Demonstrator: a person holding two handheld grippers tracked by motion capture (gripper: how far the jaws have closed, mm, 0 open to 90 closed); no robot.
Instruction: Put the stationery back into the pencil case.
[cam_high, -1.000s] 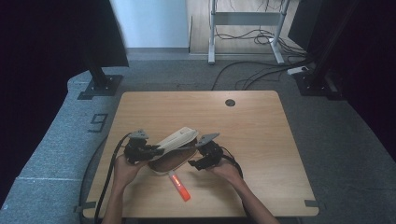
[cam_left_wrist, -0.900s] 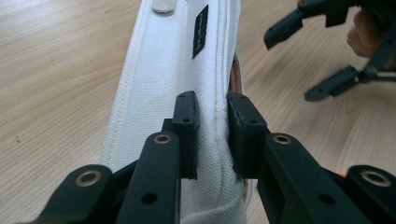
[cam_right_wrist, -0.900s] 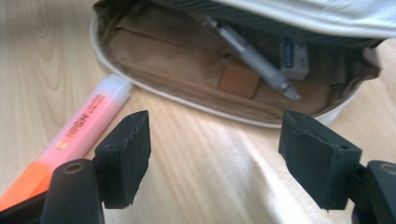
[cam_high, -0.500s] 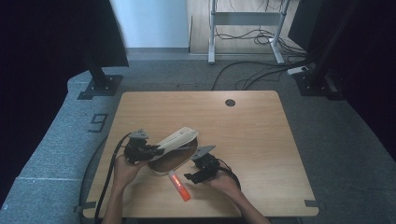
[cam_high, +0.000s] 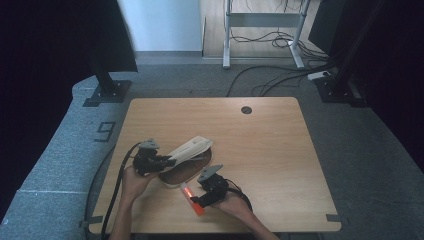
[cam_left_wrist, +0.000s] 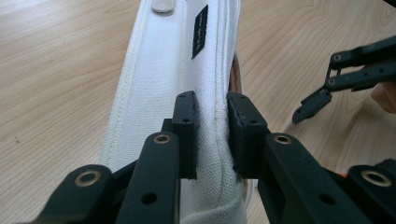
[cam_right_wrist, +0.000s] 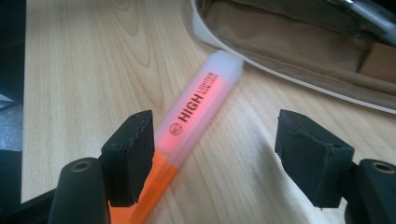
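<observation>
Right gripper (cam_right_wrist: 215, 154) hangs over the orange highlighter (cam_right_wrist: 196, 112), jaws wide with nothing pinched. The highlighter lies flat on the table (cam_high: 280, 150); its long axis runs diagonally between the jaws, cap end away toward the pencil case (cam_right_wrist: 299, 42), orange end under the left-hand jaw. Needs a slight wrist turn to straddle it squarely. Left gripper (cam_left_wrist: 212, 135) is clamped on the case's white flap (cam_left_wrist: 159, 84), propping it open. Case rim sits just past the cap, otherwise clear.
</observation>
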